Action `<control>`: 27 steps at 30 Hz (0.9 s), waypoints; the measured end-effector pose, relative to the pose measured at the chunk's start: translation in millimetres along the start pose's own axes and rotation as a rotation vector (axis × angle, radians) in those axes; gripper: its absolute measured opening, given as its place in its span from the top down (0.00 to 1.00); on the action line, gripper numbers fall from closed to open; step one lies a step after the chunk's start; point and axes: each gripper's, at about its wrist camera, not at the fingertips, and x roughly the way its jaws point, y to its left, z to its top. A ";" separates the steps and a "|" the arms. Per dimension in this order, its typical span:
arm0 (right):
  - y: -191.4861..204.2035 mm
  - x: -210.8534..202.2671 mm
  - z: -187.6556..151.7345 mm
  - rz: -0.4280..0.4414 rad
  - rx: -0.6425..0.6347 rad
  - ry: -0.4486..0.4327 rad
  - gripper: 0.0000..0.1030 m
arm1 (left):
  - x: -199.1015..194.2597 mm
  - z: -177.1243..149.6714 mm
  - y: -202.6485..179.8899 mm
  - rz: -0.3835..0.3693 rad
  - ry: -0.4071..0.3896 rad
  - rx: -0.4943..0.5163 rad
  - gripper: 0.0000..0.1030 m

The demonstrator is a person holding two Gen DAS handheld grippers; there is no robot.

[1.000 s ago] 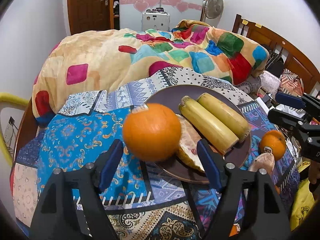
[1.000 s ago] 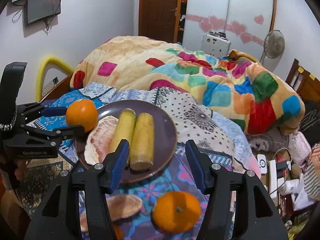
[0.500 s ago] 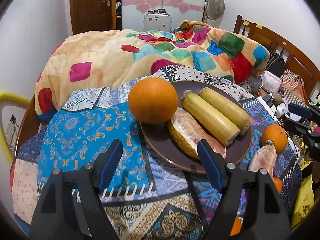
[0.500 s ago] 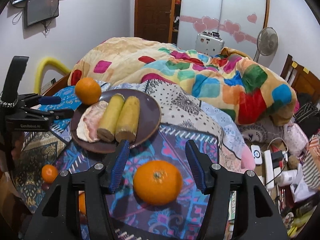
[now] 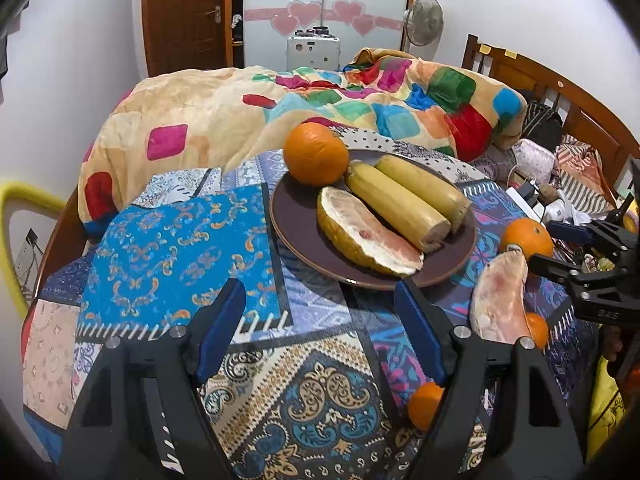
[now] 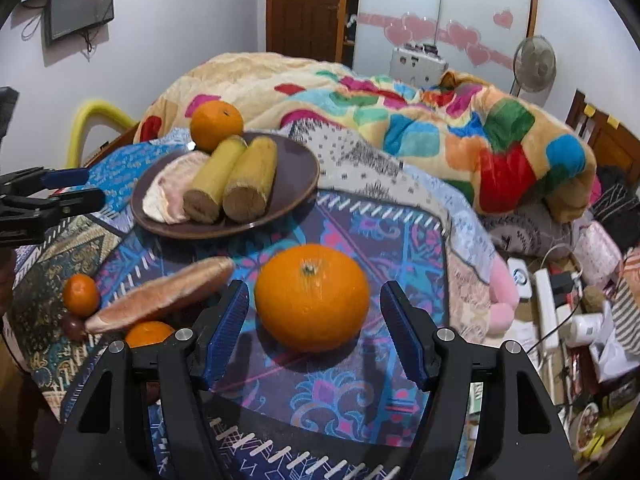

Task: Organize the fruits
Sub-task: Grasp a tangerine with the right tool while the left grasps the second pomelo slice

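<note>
A dark brown plate (image 5: 296, 224) (image 6: 296, 172) on the patterned cloth holds an orange (image 5: 316, 154) (image 6: 216, 124) at its far rim, two peeled bananas (image 5: 404, 200) (image 6: 232, 184) and a pomelo wedge (image 5: 368, 236) (image 6: 160, 196). My left gripper (image 5: 320, 324) is open and empty, drawn back in front of the plate. My right gripper (image 6: 316, 320) is open, with its blue pads on either side of a large orange (image 6: 312, 296) (image 5: 526, 238) that lies on the cloth. A second pomelo wedge (image 6: 160, 294) (image 5: 500, 296) lies to its left.
Small oranges (image 6: 81, 295) (image 6: 148, 334) (image 5: 426, 404) lie near the cloth's front edge. A colourful quilt (image 5: 320, 108) is heaped on the bed behind the plate. Cables, a power strip (image 6: 548, 300) and clutter lie to the right.
My left gripper let go of the orange on the plate's far rim and drew back. My right gripper moved down and forward until its pads flank the large orange.
</note>
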 end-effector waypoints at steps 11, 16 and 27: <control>-5.2 17.4 -4.1 0.047 0.052 0.033 0.39 | -1.7 -5.2 -9.6 -0.024 0.014 -0.005 0.25; -6.4 7.9 -10.3 0.053 0.062 0.024 0.40 | -6.1 -2.3 -29.8 -0.041 0.026 0.018 0.25; -13.4 -35.0 -30.3 0.071 0.066 -0.040 0.40 | -7.8 5.4 -87.8 -0.098 0.064 0.083 0.25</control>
